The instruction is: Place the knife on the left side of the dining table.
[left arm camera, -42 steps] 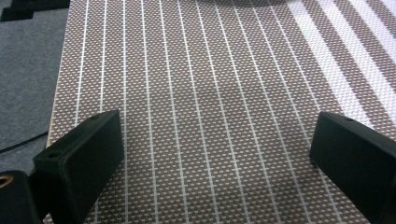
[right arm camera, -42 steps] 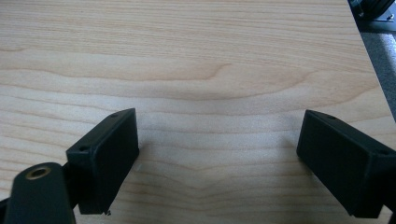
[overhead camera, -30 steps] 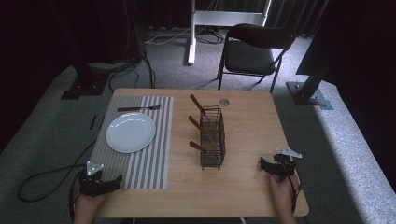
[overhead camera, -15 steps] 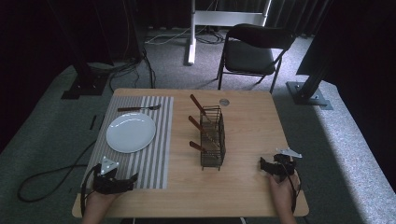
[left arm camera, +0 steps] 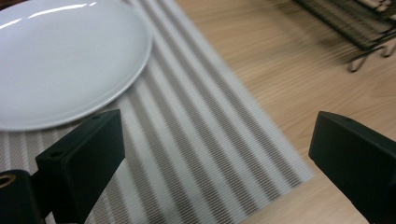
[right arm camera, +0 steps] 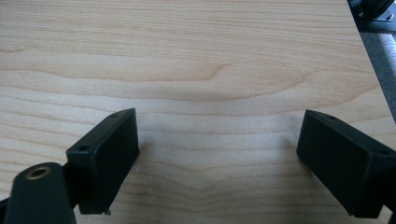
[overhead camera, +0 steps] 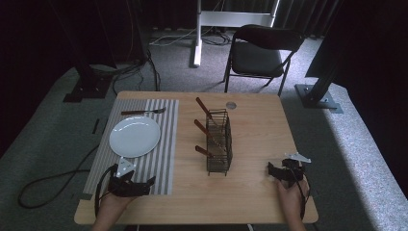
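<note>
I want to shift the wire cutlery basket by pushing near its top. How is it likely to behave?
The wire basket is tall and narrow, so a high push would probably tip it rather than slide it. Its open mesh suggests it is light. The brown-handled utensils lean out toward the striped mat, so they may shift or rattle.

Worktop: pale wooden worktop (overhead camera: 260, 125), square.
Mat: grey-and-white striped placemat (overhead camera: 159, 159), on left half.
Plate: round white plate (overhead camera: 134, 136), on mat.
Fork: wooden-handled fork (overhead camera: 143, 111), beyond plate.
Caddy: black wire caddy (overhead camera: 219, 142), mid-worktop, brown-handled utensils (overhead camera: 202, 106) leaning out.
Chair: black folding chair (overhead camera: 262, 48), behind worktop.
</note>
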### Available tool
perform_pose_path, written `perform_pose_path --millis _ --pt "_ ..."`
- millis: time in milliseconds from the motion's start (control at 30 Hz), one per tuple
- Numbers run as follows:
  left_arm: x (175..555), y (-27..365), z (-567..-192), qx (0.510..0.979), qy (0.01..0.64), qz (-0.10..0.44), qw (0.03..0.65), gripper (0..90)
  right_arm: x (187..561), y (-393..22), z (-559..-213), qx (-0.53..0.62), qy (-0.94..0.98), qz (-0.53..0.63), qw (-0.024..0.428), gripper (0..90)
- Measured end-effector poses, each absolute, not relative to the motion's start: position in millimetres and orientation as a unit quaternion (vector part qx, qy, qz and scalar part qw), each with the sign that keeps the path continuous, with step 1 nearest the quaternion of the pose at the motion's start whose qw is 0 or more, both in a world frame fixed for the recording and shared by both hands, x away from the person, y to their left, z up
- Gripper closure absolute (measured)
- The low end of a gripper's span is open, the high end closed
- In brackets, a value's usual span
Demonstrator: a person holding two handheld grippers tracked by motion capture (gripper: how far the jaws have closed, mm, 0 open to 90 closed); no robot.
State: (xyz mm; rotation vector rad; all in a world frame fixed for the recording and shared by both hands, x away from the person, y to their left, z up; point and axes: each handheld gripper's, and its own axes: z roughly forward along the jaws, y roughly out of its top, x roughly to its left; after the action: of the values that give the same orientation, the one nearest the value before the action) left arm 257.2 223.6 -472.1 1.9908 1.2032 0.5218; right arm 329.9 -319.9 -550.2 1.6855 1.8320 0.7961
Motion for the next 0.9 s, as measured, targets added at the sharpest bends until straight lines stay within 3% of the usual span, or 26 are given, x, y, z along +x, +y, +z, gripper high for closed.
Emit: perform_pose_path --millis 900 --pt "256.9 163.6 -424.4 0.797 0.384 0.176 0.432 3.7 329.9 -319.9 -550.3 0.622 0.677 0.294 0.261 12.1"
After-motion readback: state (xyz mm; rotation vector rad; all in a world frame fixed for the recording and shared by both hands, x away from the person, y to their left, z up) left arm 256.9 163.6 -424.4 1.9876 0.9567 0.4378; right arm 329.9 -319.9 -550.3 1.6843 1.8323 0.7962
